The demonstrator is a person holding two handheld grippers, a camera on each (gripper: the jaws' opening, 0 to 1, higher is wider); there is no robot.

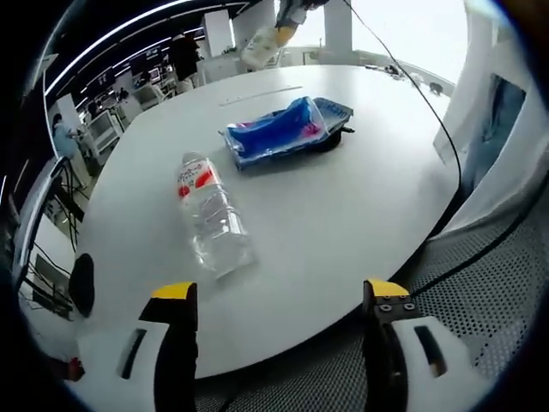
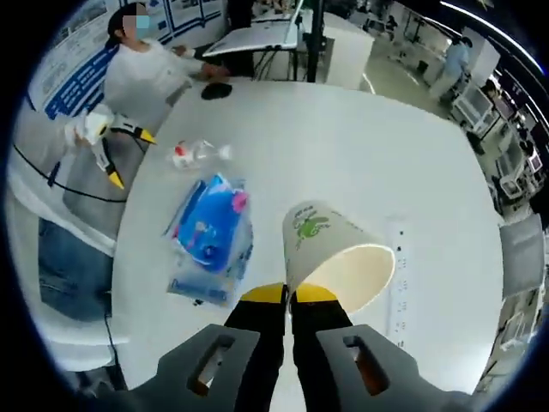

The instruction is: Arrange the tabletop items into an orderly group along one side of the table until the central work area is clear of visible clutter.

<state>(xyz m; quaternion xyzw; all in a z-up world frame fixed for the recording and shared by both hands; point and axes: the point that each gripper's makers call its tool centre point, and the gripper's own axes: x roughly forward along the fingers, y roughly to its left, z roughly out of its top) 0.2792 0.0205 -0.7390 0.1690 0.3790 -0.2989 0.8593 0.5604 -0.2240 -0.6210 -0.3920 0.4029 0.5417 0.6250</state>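
Paper cup (image 2: pixel 334 257) pinched at its rim by the right gripper (image 2: pixel 289 296); cup base hidden.

Left gripper (image 1: pixel 279 296) is held open; bottle (image 1: pixel 212 215) lies flat, cap pointed away.

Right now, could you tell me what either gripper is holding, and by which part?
The right gripper pinches the paper cup by its rim edge, jaws closed on the wall. The left gripper is open and holds nothing.
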